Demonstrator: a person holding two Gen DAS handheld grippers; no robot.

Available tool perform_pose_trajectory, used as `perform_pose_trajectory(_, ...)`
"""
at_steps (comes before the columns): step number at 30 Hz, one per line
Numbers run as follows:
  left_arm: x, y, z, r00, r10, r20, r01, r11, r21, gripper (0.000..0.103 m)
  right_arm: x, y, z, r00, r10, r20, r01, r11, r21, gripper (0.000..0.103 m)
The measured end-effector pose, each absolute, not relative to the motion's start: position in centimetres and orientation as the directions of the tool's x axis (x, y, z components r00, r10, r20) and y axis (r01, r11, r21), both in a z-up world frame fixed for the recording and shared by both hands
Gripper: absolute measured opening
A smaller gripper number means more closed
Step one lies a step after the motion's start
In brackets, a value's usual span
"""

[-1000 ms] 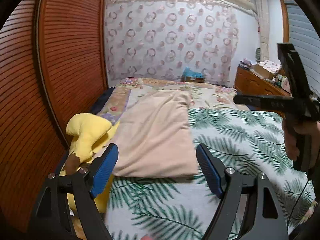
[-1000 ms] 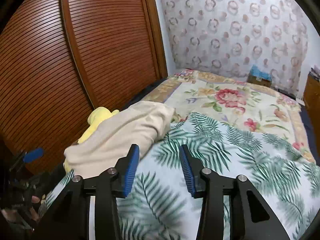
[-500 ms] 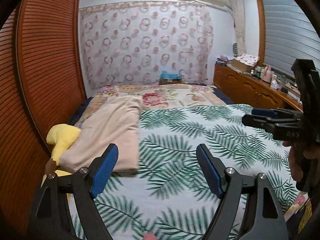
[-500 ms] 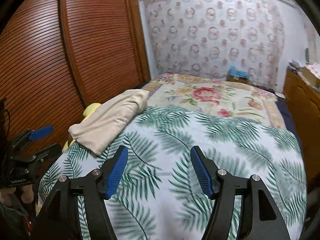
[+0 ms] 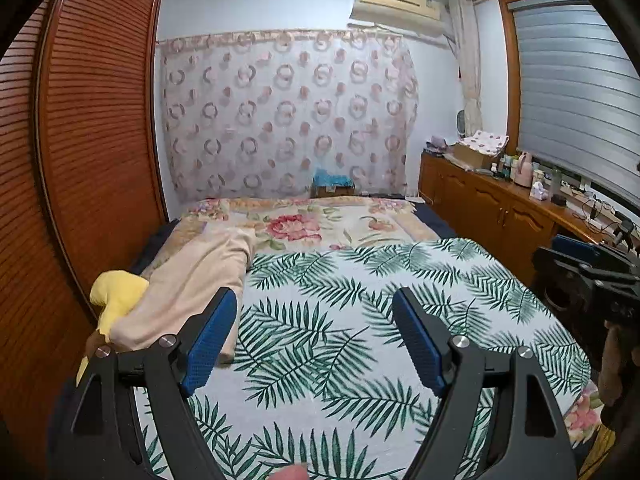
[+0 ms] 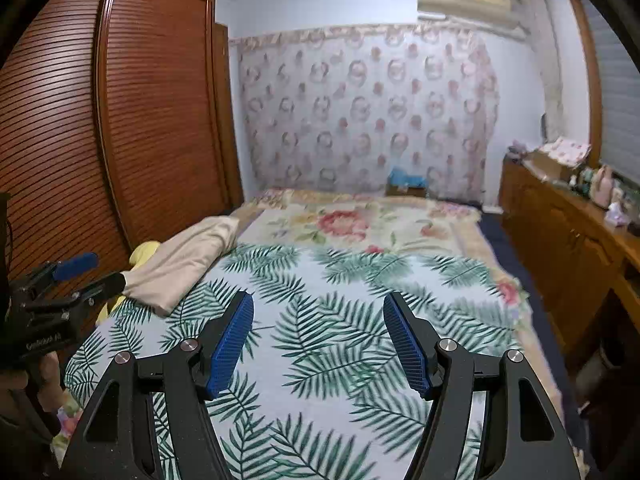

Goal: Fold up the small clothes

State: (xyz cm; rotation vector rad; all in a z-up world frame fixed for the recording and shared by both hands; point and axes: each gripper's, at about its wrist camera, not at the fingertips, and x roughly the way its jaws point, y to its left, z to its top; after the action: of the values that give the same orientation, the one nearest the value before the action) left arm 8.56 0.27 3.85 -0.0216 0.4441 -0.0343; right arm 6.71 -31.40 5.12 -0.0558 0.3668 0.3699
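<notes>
A folded beige garment (image 5: 192, 280) lies along the left side of the bed, its near end resting on a yellow cloth (image 5: 116, 292). My left gripper (image 5: 314, 300) hangs open over the palm-leaf bedspread (image 5: 360, 320), just right of the garment's near corner, with nothing between its blue pads. In the right wrist view the beige garment (image 6: 180, 260) sits far to the left. My right gripper (image 6: 318, 304) is open and empty above the middle of the bedspread (image 6: 340, 360). Each gripper shows at the other view's edge: the left gripper (image 6: 96, 272) and the right gripper (image 5: 560, 256).
A louvred wooden wardrobe (image 5: 80, 160) runs close along the bed's left side. A wooden dresser (image 5: 500, 208) crowded with bottles lines the right wall. A floral blanket (image 5: 320, 228) covers the far half of the bed. A patterned curtain (image 5: 288, 120) hangs behind it.
Both grippers have drawn back and to the right, away from the beige garment, which now looks smaller and further left. The right gripper's jaws have spread wider.
</notes>
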Motion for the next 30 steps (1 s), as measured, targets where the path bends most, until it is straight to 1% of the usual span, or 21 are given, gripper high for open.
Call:
perform_pose_trajectory(7,8.0,-0.8,5.1,0.909,-0.035,-0.415,0.03,0.999,-0.019,0.081,3.4,-33.1,5.7,0.889,0.333,-0.313,-0.345,0.938,0.018,0.07)
perform_pose_trajectory(18,7.7,-1.1,5.4,0.911,-0.035,-0.411,0.03,0.999,-0.018,0.081,6.3,-32.4,4.6,0.894,0.324,-0.311,-0.329,0.944,0.037,0.07)
perform_pose_trajectory(30,7.7,-1.1,5.4,0.911,-0.034,-0.411,0.029,0.999,-0.02,0.081,6.5,-32.2,4.5,0.894,0.325,-0.309,-0.331,0.943,0.035,0.07)
